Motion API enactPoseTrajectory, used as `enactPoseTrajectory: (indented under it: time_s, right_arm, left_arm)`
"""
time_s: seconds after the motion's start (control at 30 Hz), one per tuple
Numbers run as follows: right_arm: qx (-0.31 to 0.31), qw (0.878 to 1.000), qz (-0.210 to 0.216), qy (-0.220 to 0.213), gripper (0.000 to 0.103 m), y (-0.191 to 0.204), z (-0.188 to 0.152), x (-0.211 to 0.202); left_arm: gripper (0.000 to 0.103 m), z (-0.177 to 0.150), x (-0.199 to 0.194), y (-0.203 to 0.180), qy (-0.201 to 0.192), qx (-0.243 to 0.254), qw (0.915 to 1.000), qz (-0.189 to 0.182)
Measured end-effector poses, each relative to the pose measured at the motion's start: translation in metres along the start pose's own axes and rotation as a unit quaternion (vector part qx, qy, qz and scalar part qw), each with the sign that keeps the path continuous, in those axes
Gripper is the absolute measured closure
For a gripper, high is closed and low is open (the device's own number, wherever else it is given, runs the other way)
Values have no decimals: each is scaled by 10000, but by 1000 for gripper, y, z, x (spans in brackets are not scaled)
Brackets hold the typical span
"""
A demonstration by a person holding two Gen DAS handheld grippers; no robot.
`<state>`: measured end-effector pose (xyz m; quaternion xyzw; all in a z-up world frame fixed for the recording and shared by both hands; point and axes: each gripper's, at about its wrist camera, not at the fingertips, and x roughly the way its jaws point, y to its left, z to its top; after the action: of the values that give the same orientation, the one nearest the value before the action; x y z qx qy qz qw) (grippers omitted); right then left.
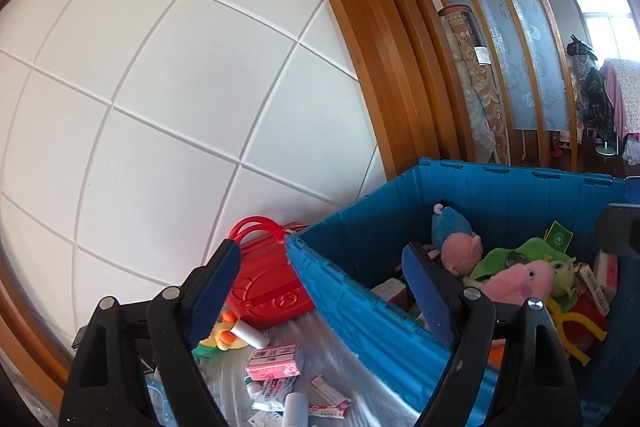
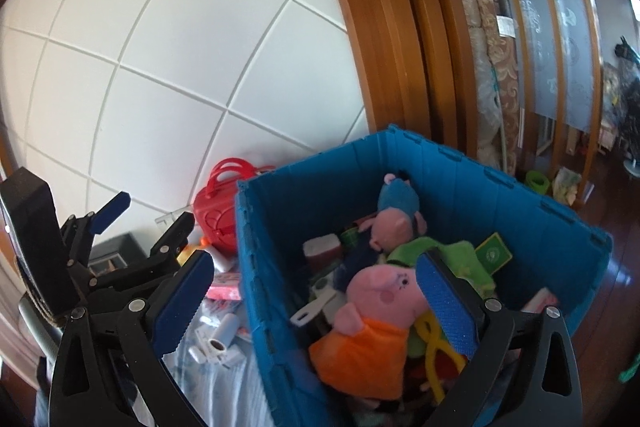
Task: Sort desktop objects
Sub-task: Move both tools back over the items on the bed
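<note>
A blue crate [image 1: 360,279] [image 2: 276,227] stands on the table, filled with toys. In it lie a pink pig plush in an orange dress [image 2: 376,311] [image 1: 516,281], a pig plush in blue [image 2: 396,211] [image 1: 456,239] and a green plush [image 1: 520,255]. My left gripper [image 1: 320,291] is open and empty, its fingers astride the crate's near corner; it also shows at the left of the right wrist view [image 2: 144,223]. My right gripper [image 2: 314,303] is open too, one finger outside the crate's left wall, the other above the toys. Neither holds anything.
A red toy case [image 1: 268,283] [image 2: 218,215] leans by the white tiled wall left of the crate. A pink box [image 1: 274,361], a white roll [image 2: 218,341] and several small packets lie on the table beside it. A wooden door frame and rolled carpets [image 1: 468,67] stand behind.
</note>
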<state>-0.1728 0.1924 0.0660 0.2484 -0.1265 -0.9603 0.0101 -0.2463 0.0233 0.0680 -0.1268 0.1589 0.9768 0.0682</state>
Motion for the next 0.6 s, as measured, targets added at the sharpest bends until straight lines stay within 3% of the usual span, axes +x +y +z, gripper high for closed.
enactPoseTrajectory:
  time_s: [0.27,0.4,0.5,0.6]
  right_arm:
    - [-87,9999,76,-47,0,60,-28,-26]
    - [-203,9993,235,-220,0,94,-44,-34]
    - [-482,9966,428,-510,0,130,-63,-26]
    - [-856,9941,642,-199,0,161,-79,3]
  left_arm:
    - [20,-44,-35,52,58,26,10000,39]
    - [20,-92,-63,100,132,31,9993,355]
    - [20,-130,-77,146,310,-262,9977,551]
    - [20,-164,-82,188,617,-370,9927,970]
